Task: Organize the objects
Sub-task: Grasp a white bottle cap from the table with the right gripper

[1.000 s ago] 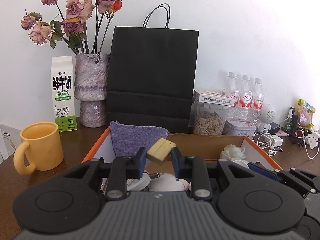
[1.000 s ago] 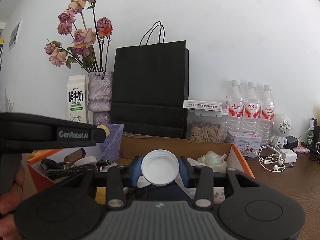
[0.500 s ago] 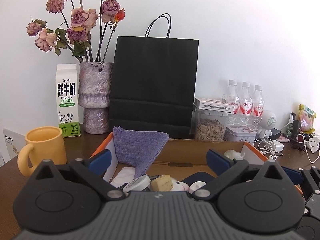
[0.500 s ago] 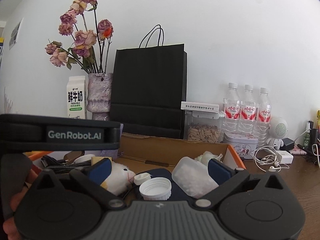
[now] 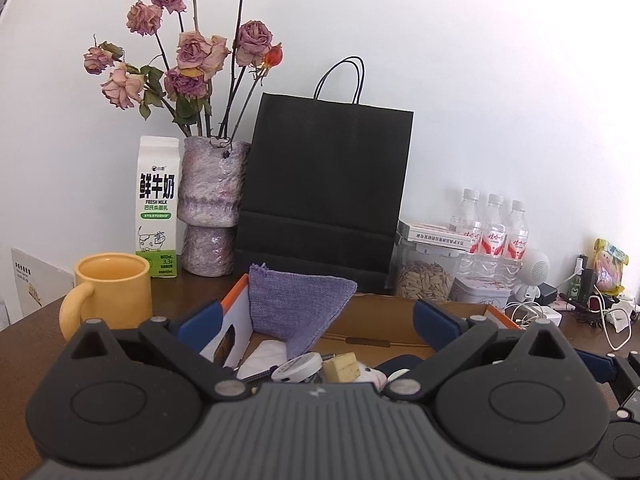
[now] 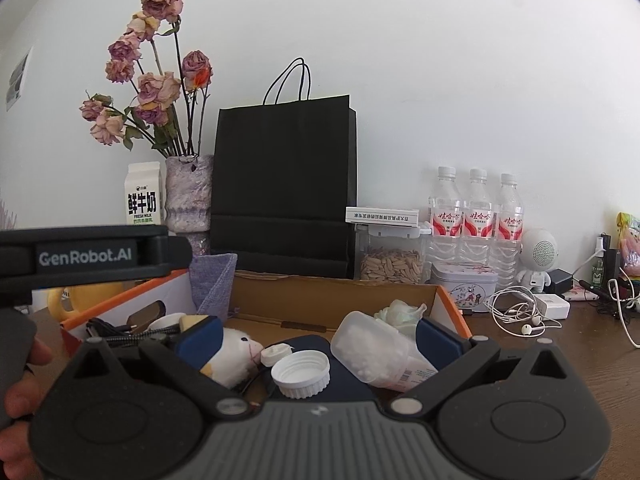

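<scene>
Release step: left claw (image 5: 316,316) and right claw (image 6: 318,330) both spread wide, nothing pinched, w/ tan block (image 5: 341,365) and white cap (image 6: 301,373) lying in cardboard box (image 6: 332,294) on table; next move prob. calls for seeking another loose item.

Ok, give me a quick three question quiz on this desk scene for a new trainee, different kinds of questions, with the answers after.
1. True or false: the right gripper grips the white cap.
2. What lies in the cardboard box below the open left gripper? A) tan block B) yellow mug C) milk carton
3. Fill in: the purple cloth hangs over the box's ____ wall.

Key: 1 false, it lies loose in the box; 2 A, the tan block; 3 left.
</scene>
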Available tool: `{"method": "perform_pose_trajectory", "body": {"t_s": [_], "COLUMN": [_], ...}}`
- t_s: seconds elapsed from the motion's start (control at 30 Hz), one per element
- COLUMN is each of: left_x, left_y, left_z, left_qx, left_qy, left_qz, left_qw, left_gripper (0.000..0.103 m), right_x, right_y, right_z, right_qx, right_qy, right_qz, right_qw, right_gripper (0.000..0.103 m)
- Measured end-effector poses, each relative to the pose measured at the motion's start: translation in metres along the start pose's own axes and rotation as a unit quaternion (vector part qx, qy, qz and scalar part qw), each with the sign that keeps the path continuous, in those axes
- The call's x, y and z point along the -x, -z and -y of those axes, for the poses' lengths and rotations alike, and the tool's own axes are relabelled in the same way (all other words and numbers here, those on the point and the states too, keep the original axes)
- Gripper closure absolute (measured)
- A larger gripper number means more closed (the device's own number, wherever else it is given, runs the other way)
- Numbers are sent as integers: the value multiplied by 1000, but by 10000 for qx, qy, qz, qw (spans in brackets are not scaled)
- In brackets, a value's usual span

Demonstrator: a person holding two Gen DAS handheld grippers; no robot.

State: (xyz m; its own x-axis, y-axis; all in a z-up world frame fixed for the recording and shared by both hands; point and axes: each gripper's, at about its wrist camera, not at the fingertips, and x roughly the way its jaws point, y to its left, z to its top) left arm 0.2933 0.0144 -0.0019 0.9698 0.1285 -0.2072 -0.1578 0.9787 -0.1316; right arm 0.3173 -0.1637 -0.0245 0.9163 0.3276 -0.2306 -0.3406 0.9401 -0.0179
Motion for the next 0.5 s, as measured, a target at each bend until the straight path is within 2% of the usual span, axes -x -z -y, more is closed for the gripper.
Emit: {"method": "perform_pose_trajectory", "body": {"t_s": [0.17, 0.5], "left_x": [16, 59], "left_y": [4, 19], "left_z": [-10, -20], "left_qx": [-13, -159], "left_qy": [-104, 96], "left_qz": [-147, -409], "left_qw": [9998, 9990], "left_gripper": [0, 0], "right_x": [18, 66], "right_y": [4, 9], "right_z": [0, 13], "right_qx": [90, -16], "right_qy": [-13, -106], "right_qz": [-23, -151], "right_qw": [10000, 9998], "right_gripper": [0, 0]}}
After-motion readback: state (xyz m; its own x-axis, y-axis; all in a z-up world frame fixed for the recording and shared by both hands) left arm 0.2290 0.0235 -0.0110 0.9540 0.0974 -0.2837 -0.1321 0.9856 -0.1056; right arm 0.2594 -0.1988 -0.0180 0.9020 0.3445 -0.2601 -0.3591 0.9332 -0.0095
